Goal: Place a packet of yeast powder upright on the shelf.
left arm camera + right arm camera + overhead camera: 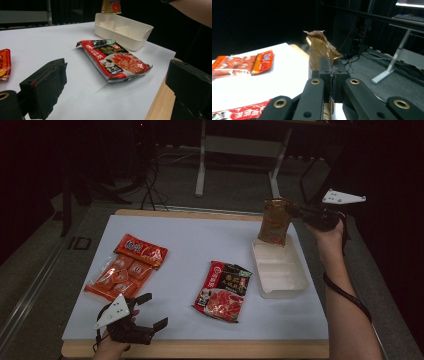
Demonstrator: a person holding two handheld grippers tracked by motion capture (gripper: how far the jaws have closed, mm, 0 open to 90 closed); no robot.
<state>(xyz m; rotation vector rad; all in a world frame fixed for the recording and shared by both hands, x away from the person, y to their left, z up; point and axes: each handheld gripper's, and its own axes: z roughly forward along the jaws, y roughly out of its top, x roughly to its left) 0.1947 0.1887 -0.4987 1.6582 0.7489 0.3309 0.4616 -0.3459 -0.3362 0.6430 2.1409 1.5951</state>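
Right tool (296, 211) found clamped tight on the upper edge of a brown sauce packet (274, 222), jaws pressed together on the crinkled foil as seen in the right gripper view (322, 50). Packet noted hanging free above the far end of the white divided container (280, 269), lower edge just over the rim, not yet inside. Left tool (145, 312) observed resting near the front edge of the tabletop (200, 240), jaws wide apart and holding nothing. Red hotpot packet (223, 290) recorded lying flat just left of the container; orange snack pack (127, 267) well apart at the left. Recommended for a sound placement: lowered straight until packet base settled within one compartment, kept clear of dividers, released only once supported.
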